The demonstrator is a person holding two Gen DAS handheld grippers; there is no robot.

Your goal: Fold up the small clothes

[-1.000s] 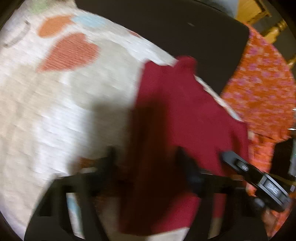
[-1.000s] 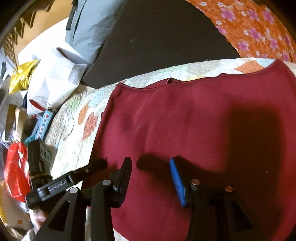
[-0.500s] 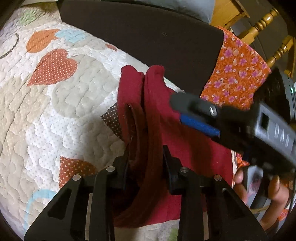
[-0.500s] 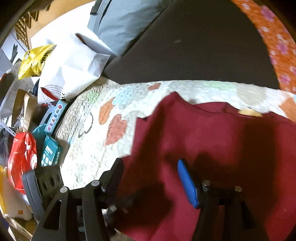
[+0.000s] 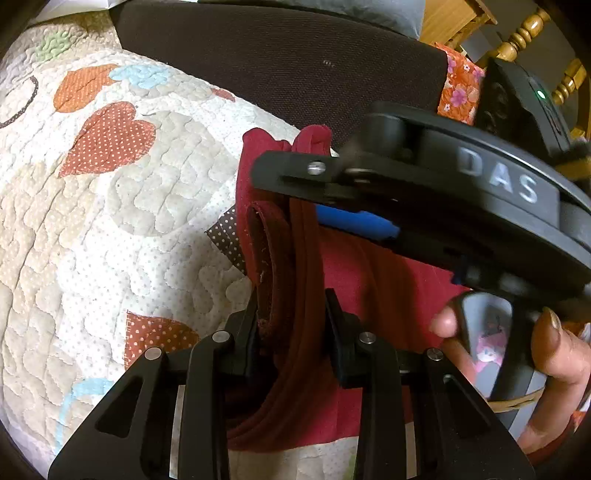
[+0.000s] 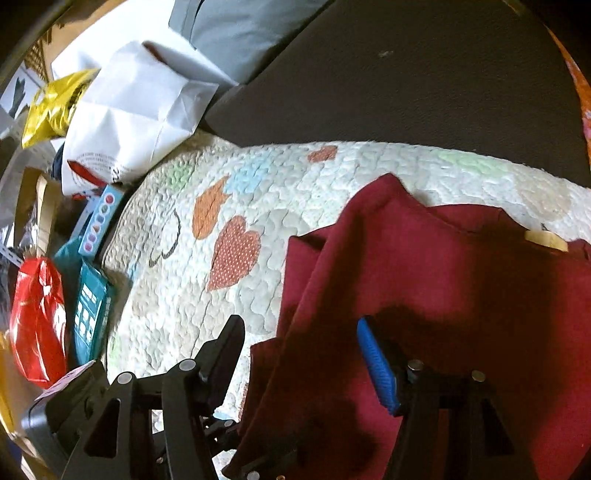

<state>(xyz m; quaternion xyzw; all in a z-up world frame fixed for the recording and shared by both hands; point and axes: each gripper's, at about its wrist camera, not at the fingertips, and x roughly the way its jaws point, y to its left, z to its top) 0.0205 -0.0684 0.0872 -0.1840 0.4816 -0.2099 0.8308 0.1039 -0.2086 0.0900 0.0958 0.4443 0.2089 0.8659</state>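
A dark red garment (image 5: pixel 369 280) lies on a heart-patterned quilt (image 5: pixel 110 221). My left gripper (image 5: pixel 291 299) is shut on a bunched, folded edge of it, and the cloth stands up in ridges between the pads. My right gripper (image 5: pixel 291 195), held by a hand (image 5: pixel 554 354), reaches across just above that bunch. In the right wrist view the right gripper (image 6: pixel 299 332) hovers over the garment (image 6: pixel 443 277). Its jaws are opening. A raised fold runs through the gap, but neither the blue pad (image 6: pixel 376 365) nor the black finger presses on it.
A dark cushion (image 5: pixel 277 66) borders the quilt's far side, with orange floral cloth (image 5: pixel 458 88) and a wooden chair (image 5: pixel 524 33) beyond. Left of the quilt sit a white paper bag (image 6: pixel 133 122), a red bag (image 6: pixel 37 325) and teal boxes (image 6: pixel 88 317).
My left gripper has closed on the gathered garment edge and lifted it a little. My right gripper has opened wider and swung left across the garment, close to the left one.
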